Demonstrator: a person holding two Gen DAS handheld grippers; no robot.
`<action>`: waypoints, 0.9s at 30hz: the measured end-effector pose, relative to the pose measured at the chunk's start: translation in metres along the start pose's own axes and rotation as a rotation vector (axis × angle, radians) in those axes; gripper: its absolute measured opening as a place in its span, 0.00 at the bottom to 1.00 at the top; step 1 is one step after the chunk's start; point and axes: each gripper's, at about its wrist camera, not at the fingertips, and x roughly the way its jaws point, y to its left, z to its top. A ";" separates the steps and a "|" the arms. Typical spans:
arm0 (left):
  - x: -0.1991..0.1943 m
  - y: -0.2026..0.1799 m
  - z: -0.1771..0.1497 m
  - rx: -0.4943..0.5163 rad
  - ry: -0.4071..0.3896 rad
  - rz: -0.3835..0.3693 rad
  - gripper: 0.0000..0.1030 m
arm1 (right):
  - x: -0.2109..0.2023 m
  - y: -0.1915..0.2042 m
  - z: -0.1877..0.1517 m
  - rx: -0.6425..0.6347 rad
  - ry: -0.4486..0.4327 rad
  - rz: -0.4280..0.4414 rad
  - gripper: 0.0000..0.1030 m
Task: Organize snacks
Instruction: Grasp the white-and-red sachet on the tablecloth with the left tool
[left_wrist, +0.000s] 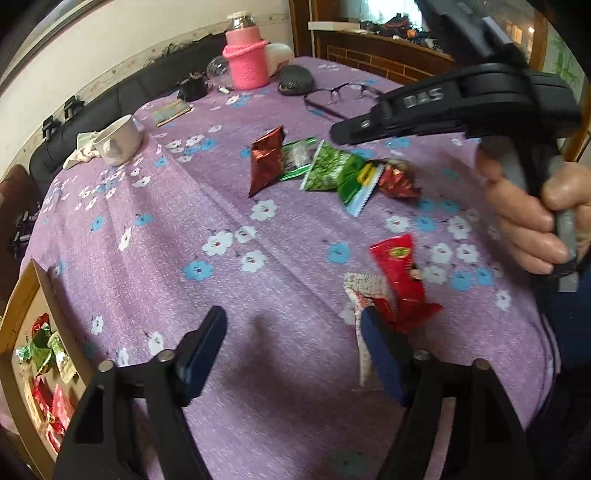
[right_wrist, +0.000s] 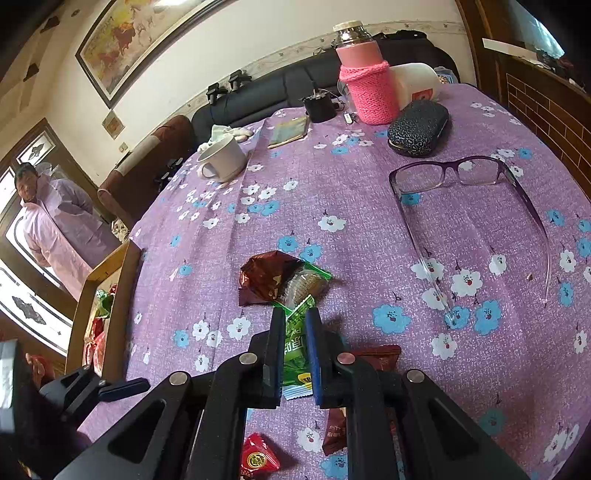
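Snack packets lie on the purple flowered tablecloth (left_wrist: 177, 236). In the left wrist view my left gripper (left_wrist: 293, 325) is open and empty above the cloth, with a red packet (left_wrist: 400, 277) beside its right finger. A dark red foil packet (left_wrist: 266, 160) and green packets (left_wrist: 328, 168) lie further out. My right gripper (left_wrist: 343, 133) hangs above that cluster. In the right wrist view my right gripper (right_wrist: 293, 321) is shut on a green packet (right_wrist: 295, 354). A dark red foil packet (right_wrist: 266, 277) and a clear green-edged packet (right_wrist: 306, 282) lie just ahead.
A wooden box (left_wrist: 37, 332) with sorted red and green packets sits off the table's left edge; it also shows in the right wrist view (right_wrist: 92, 295). A white mug (right_wrist: 223, 157), pink bottle (right_wrist: 365, 85), glasses case (right_wrist: 419, 127) and glasses (right_wrist: 461, 177) stand further back.
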 end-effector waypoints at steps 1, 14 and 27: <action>0.000 -0.002 -0.001 0.002 -0.001 -0.006 0.75 | 0.001 0.000 0.000 -0.001 0.001 -0.001 0.11; -0.022 -0.001 -0.009 -0.048 -0.018 -0.025 0.76 | -0.001 0.000 0.000 -0.001 -0.012 -0.002 0.11; 0.011 -0.035 -0.012 -0.042 0.030 0.022 0.31 | -0.004 0.006 -0.001 -0.037 -0.024 -0.027 0.11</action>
